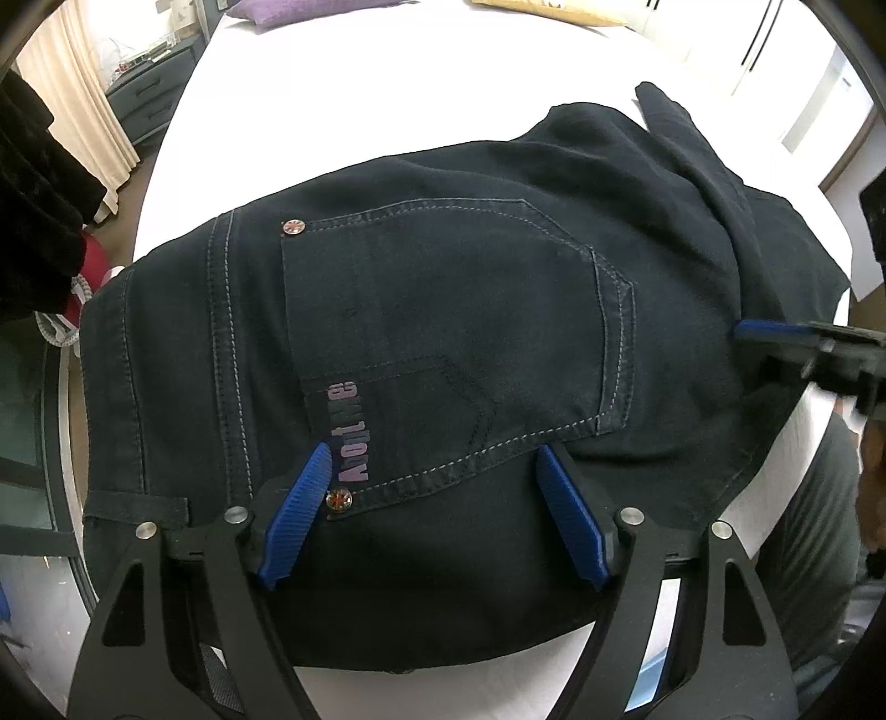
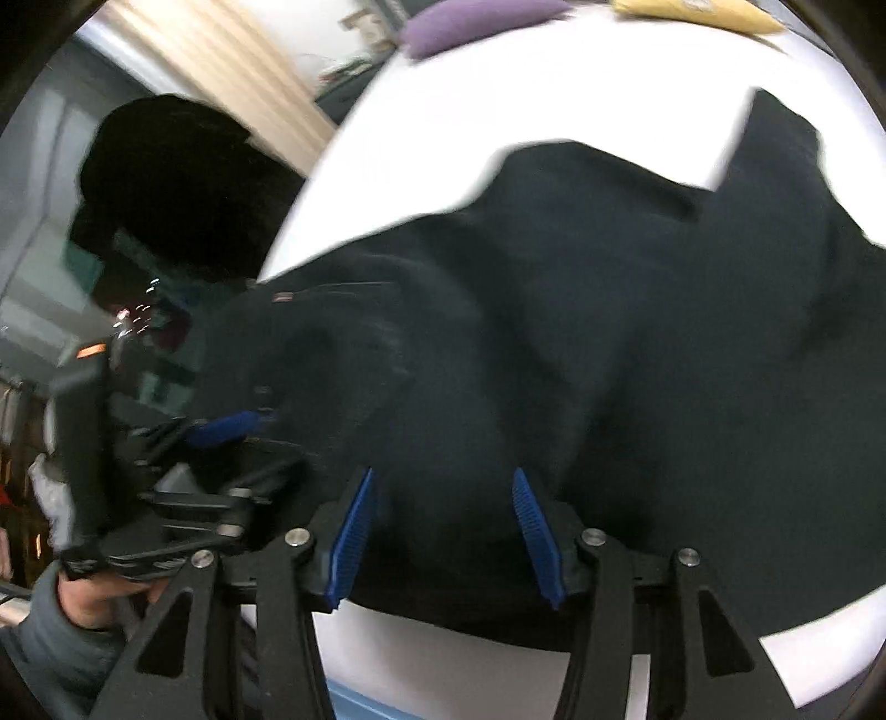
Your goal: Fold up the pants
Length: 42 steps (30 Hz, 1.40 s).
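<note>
Dark pants [image 1: 443,310] lie bunched on a white bed [image 1: 343,105], back pocket [image 1: 454,332] up, one leg folded over toward 1 o'clock. The left gripper [image 1: 432,459] hovers over the waistband at 6 o'clock, blue fingers [image 1: 296,515] spread wide, gripping nothing. The right gripper [image 2: 443,482], at 3 o'clock, stands half open over the cloth, holding nothing. A purple pillow [image 1: 277,10] sits at 11 o'clock.

pants [image 1: 443,310]: dark, on white bed [image 1: 343,111] | left gripper [image 1: 432,459]: jaws apart above pocket [image 1: 459,332]

White bed [image 1: 387,111] — dark pants [image 1: 443,310], purple pillow [image 1: 266,10] on it.
</note>
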Available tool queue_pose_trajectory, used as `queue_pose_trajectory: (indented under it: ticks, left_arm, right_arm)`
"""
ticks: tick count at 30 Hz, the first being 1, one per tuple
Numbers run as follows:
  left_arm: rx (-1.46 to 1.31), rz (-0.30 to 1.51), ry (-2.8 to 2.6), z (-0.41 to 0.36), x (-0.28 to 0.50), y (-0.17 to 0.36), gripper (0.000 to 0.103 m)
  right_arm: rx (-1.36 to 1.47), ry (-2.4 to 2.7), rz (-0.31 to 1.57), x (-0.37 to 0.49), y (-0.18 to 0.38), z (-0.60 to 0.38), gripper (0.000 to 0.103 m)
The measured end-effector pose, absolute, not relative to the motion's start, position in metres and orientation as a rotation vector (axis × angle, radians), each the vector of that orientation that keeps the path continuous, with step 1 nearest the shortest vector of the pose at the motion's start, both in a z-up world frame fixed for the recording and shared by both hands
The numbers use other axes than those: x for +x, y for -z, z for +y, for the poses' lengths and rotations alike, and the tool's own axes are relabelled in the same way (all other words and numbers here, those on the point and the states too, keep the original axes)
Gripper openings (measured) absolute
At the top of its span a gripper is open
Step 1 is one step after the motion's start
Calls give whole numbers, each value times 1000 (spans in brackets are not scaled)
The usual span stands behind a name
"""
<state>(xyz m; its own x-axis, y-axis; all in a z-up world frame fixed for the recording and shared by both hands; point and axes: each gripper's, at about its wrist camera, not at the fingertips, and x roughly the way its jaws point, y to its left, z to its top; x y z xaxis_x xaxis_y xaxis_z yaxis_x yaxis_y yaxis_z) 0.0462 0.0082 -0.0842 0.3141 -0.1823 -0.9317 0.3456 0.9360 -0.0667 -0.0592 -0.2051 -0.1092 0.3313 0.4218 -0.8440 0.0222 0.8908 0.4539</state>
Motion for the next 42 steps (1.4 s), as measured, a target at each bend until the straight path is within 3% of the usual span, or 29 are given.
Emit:
queue_pose_trajectory:
  ticks: [6,11,18,26,38,42]
  left_arm:
    - [164,1203,336,7,47,85,78]
    - [165,1210,326,6,48,85,80]
    - [164,1228,322,7,54,85,81]
    - [166,1238,322,8,58,86,81]
    - [174,1245,321,7,61,88,85]
    - [178,1248,321,6,62,89,86]
  right_arm:
    - [585,-101,1046,-69,79,-300,54]
    - [747,-32,989,-64,91,-355,54]
    - [808,-18,1010,-21,119,-370,54]
    - [979,46,900,22,131,-416,54]
    - [1140,36,946,60,160,-445,54]
    - [1206,20,914,70,167,-451,45]
